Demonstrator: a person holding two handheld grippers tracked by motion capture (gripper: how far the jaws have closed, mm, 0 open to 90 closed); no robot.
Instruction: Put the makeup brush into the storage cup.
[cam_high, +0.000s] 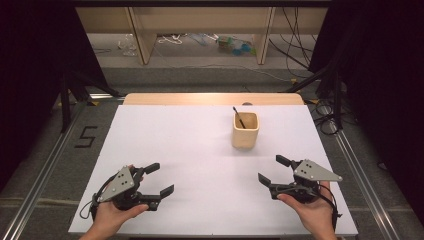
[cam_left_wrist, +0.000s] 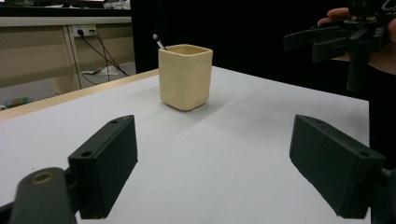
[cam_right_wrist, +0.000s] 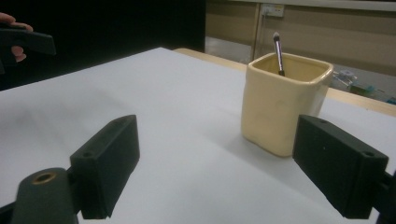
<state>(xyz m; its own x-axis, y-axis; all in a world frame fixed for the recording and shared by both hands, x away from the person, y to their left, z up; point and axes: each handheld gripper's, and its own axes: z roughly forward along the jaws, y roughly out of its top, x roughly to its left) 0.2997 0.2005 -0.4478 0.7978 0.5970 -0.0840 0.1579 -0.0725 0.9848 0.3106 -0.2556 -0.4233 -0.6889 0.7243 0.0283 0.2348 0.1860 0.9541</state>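
While both sets of fingers gape empty, approach stage; next: right gripper to brush in cup, frame centre-right.

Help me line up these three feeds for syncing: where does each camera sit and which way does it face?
High view: above the near edge, looking forward and down on the white table; both forearms, left gripper and right gripper show.
Left gripper view: rides the left gripper, facing the cream cup; its open fingers show, the right gripper farther off.
Right gripper view: rides the right gripper, facing the cup; its open fingers show.
Shared: cup with brush.
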